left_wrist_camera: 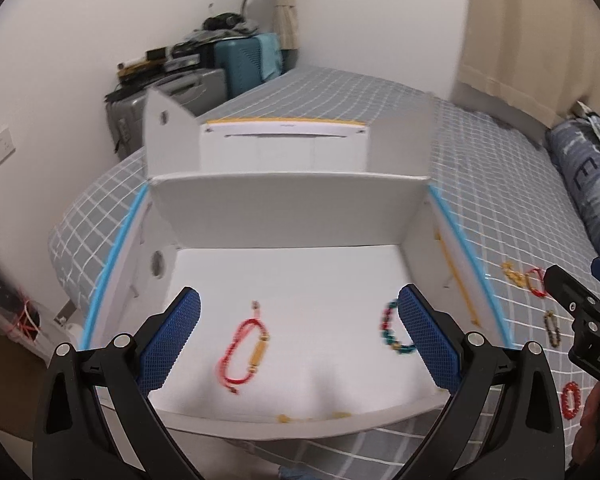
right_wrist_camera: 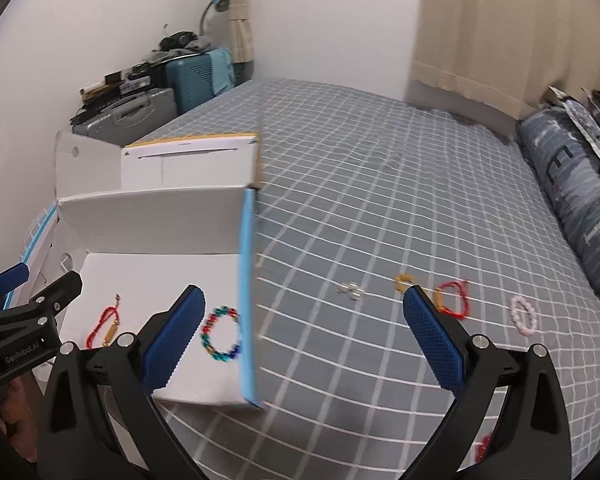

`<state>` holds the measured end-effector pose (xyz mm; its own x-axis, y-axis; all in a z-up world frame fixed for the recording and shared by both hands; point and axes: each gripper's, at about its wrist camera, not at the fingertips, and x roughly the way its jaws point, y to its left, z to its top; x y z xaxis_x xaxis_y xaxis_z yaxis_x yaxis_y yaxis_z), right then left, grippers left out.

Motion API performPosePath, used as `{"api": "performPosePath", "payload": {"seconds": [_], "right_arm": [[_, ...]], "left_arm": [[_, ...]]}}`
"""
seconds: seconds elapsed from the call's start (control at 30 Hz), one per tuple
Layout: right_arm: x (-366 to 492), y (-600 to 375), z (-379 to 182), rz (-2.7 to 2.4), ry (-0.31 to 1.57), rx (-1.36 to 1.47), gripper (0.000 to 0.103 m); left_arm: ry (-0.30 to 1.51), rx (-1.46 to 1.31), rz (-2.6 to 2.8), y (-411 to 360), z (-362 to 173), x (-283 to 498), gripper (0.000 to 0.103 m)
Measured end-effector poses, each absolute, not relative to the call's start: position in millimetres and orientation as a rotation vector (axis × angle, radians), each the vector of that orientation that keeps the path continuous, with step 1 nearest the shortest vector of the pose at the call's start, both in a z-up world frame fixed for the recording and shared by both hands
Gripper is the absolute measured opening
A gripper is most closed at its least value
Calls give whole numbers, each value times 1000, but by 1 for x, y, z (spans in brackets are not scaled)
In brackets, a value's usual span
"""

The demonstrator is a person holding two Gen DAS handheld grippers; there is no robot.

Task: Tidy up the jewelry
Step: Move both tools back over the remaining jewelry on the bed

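Checked bedsheet [right_wrist_camera: 380, 200] underlies white box [left_wrist_camera: 292, 216]. Left gripper [left_wrist_camera: 298, 340]: jaws wide apart, empty, red cord bracelet [left_wrist_camera: 244, 354] between them. Right gripper [right_wrist_camera: 304, 336]: jaws wide apart, empty.

Both grippers — left gripper [left_wrist_camera: 299, 330], right gripper [right_wrist_camera: 304, 330] — have black frames, silver screws, blue textured pads [left_wrist_camera: 171, 340].

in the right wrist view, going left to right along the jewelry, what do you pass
red cord bracelet → multicolour bead bracelet, both inside the white box → small silver pieces on the checked bedcover → gold piece → second red cord bracelet → pale pink bead bracelet
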<state>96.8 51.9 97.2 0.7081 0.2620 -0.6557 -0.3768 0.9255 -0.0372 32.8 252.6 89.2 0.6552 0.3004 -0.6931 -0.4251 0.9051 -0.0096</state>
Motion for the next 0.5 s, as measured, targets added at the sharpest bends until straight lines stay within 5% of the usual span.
{"api": "performPosePath", "payload": {"seconds": [0.5], "right_arm": [[102, -67, 105, 235, 715, -101, 95]], "left_arm": [[762, -109, 242, 142, 95, 81, 97]]}}
